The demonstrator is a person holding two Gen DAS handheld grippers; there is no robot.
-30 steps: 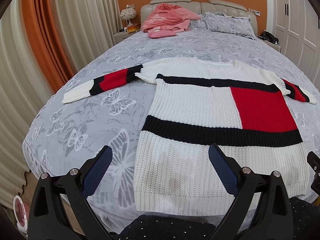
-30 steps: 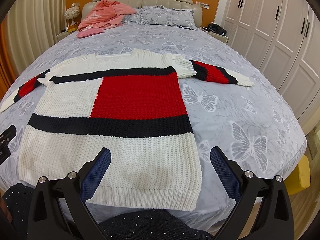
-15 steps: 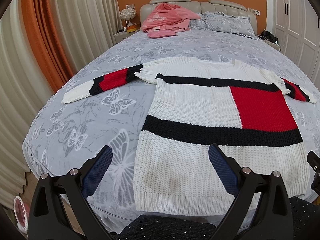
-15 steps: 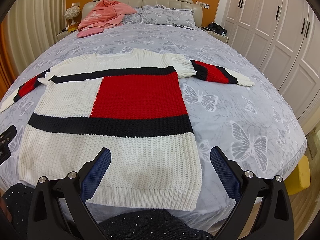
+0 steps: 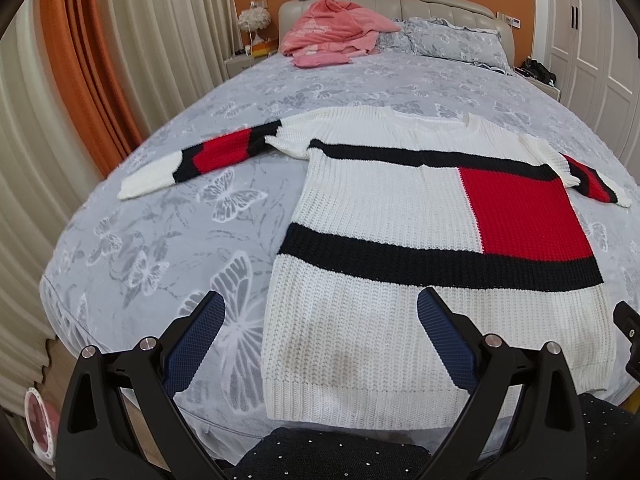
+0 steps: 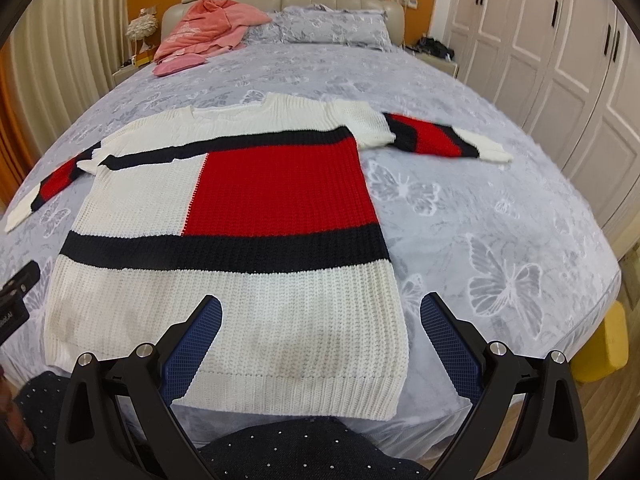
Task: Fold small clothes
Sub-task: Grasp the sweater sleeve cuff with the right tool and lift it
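White chunky-knit sweater [image 5: 400,216] with black bands and a red panel is laid flat on the grey butterfly-print bedspread [image 5: 160,240]. Left gripper [image 5: 320,320] and right gripper [image 6: 320,320] are held released above its hem. Yellow stool [image 6: 604,344] is shown only in the right view.

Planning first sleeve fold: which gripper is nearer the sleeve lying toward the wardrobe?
Right. The right gripper hovers open near that sleeve; the left gripper is across the sweater.

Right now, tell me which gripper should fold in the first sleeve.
Either; each suits its own side. Left gripper faces the left sleeve, right gripper the right sleeve. Both open, empty.
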